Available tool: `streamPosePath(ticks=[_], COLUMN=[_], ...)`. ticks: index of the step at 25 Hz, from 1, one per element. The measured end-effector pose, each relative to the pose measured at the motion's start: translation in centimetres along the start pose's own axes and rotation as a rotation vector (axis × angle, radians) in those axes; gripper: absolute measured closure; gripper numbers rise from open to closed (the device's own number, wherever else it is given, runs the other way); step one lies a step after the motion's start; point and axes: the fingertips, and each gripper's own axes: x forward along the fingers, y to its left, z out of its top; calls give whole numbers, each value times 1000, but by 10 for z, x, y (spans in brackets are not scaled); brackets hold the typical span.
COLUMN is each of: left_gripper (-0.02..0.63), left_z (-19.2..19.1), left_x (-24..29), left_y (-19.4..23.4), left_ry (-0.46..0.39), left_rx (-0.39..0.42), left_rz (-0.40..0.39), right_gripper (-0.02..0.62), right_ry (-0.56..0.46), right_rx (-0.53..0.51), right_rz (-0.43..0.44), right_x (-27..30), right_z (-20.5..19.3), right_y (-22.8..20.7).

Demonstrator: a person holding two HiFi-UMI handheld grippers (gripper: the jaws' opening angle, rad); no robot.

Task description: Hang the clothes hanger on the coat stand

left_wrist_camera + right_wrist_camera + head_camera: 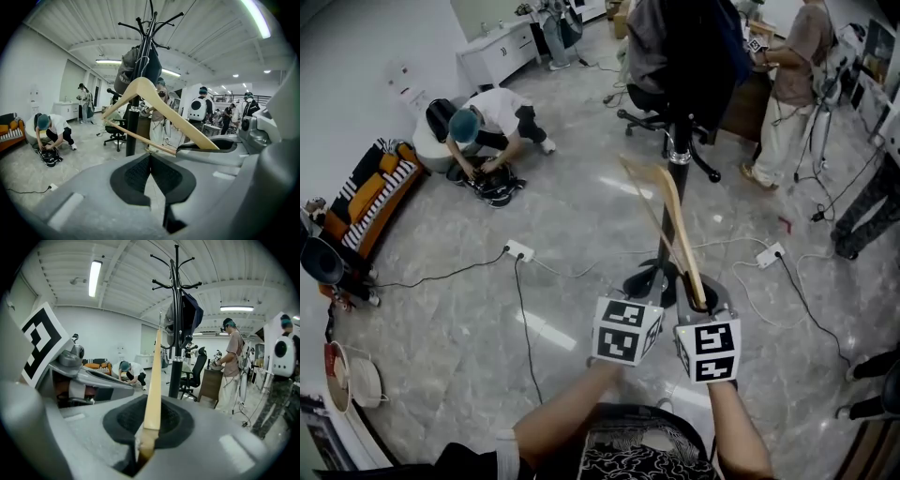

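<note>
The right gripper (pixel 149 427) pinches one end of a wooden clothes hanger (pixel 671 220), held raised in front of the black coat stand (pixel 677 164), which carries dark garments (pixel 684 47). The left gripper (pixel 150 164), just beside it, has its jaws pressed together on nothing. The hanger seems not to touch the stand, though this is hard to judge.

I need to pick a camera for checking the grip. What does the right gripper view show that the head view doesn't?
Only the right gripper view: it looks straight at the right gripper, with its jaws closed on the end of the wooden hanger, and it shows the coat stand's top hooks against the ceiling.
Only the head view: the stand's base on the floor and a white power strip with its cable.
Both: the hanger, the stand's pole with a dark garment on it, and a crouching person.
</note>
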Motion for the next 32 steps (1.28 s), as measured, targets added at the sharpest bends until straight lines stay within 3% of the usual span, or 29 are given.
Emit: streamPosePath(ticks=[32], left_gripper=[601], left_z=[27], left_x=[45], left_y=[86], left_ry=[19], left_rx=[71], left_rz=[-220], right_gripper=[557], right_ry=[50], right_rx=[66], right_rz=[-221], right_x=[100], right_z=[20], right_y=[12])
